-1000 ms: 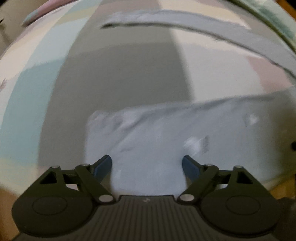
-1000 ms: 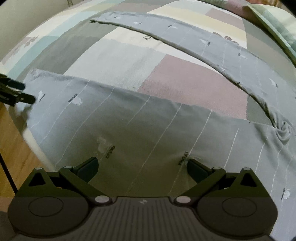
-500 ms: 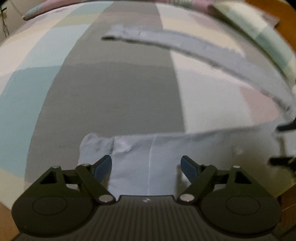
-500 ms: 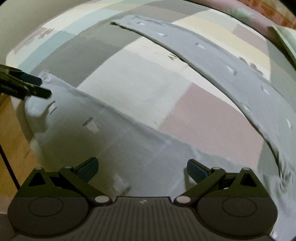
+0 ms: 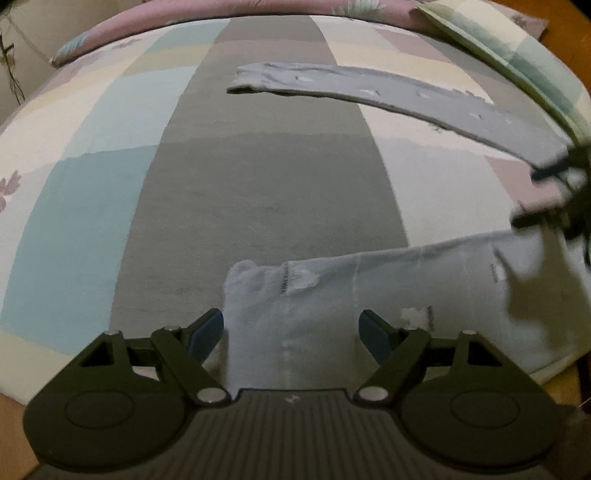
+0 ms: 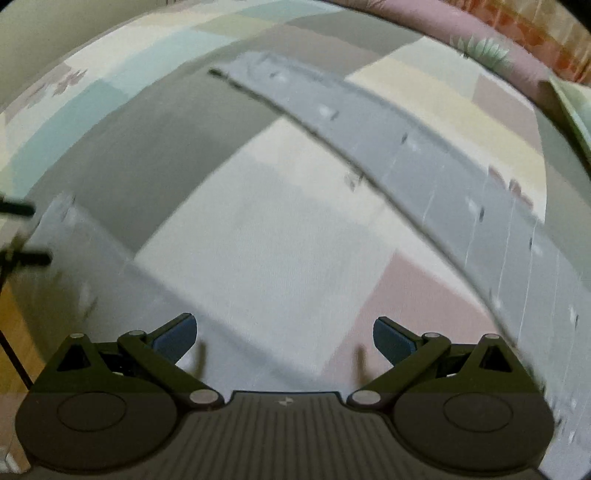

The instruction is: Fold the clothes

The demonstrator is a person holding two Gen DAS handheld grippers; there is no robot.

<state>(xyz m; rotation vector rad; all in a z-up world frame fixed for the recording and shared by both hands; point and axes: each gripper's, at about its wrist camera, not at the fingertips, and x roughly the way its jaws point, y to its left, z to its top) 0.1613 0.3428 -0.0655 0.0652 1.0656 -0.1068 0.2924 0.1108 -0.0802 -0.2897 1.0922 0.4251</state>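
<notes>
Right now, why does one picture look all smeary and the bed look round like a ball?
Right wrist view: pants and bedsheet smear from motion blur. Left wrist view: mostly sharp, only the right claw blurs. Both views: the fisheye lens bulges the flat bed.

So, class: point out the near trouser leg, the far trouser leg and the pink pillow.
near trouser leg (image 5: 325, 295), left wrist view, cuff end.
far trouser leg (image 5: 369, 90), left wrist view, mid-length.
pink pillow (image 5: 177, 16), left wrist view, front edge.
</notes>
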